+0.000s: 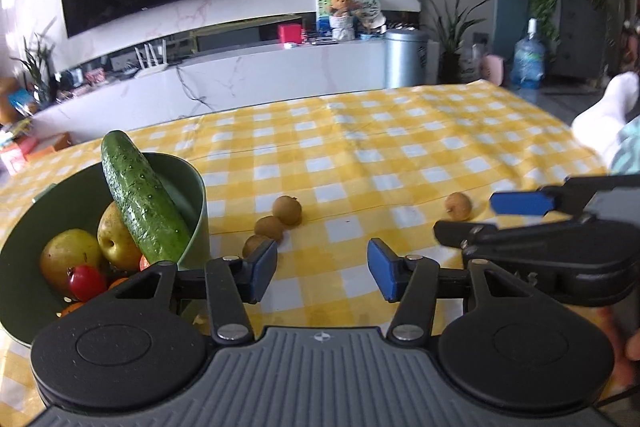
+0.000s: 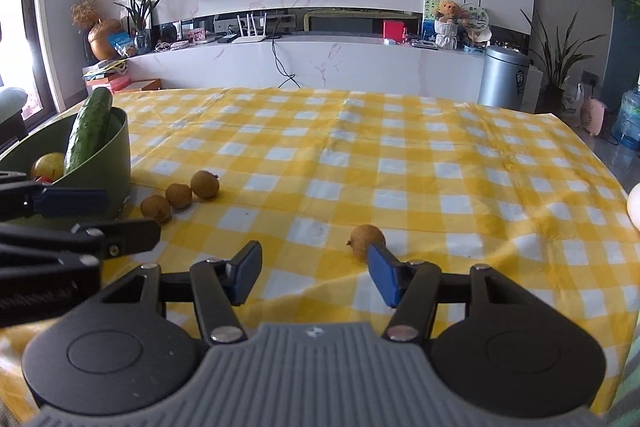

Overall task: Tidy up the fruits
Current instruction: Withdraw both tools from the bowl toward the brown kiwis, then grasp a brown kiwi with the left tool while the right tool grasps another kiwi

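Both tools open, nothing gripped.
Left tool [image 1: 322,273] beside green bowl [image 1: 196,187] and three longans [image 1: 287,209]; lone longan [image 2: 367,237] on checked surface [image 2: 360,155] touches right tool [image 2: 314,273] fingertip.

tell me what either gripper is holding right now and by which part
Nothing is held. The left gripper and the right gripper both have open, empty jaws; the lone small brown fruit lies on the tablecloth just beyond the right one.
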Available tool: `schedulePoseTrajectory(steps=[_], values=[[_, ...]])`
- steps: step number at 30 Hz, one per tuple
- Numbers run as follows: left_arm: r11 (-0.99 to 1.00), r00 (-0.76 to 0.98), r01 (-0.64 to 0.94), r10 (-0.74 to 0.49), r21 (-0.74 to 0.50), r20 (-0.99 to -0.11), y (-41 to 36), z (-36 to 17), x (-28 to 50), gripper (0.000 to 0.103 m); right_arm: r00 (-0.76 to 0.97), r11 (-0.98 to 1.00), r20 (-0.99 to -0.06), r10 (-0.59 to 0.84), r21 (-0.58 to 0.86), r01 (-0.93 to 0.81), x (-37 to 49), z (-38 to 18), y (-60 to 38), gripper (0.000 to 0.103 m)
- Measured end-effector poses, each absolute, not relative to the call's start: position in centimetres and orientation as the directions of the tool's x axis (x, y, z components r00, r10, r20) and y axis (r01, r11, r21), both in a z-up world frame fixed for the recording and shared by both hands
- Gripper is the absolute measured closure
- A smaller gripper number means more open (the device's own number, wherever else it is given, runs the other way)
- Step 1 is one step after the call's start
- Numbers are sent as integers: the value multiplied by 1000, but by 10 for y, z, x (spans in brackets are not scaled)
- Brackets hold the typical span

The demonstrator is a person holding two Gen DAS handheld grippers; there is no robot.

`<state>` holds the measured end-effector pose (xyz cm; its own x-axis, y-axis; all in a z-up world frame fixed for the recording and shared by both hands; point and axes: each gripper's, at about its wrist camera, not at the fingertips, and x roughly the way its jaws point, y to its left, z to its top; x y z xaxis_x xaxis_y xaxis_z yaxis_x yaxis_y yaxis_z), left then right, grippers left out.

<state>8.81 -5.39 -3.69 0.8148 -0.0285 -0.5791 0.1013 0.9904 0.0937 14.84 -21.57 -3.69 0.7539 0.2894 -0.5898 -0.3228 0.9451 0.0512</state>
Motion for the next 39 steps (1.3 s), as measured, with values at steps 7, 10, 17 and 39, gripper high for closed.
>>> schedulePoseTrajectory(steps=[7,10,17,39], values=[[972,796,-72,190,222,-574,-73,-58,103,55,757,954,-597,265,48,-296,162,-42,-213,53],[958,792,-137,259,253,-553,-80,-66,109,55,758,956,-598,260,51,-288,165,-44,-214,55],[907,756,-292,413,302,-508,-93,-74,123,55,763,963,-599,244,60,-261,171,-46,-221,57],[871,676,-386,491,304,-549,-83,-79,148,57,749,965,-611,257,121,-233,191,-60,-234,66]])
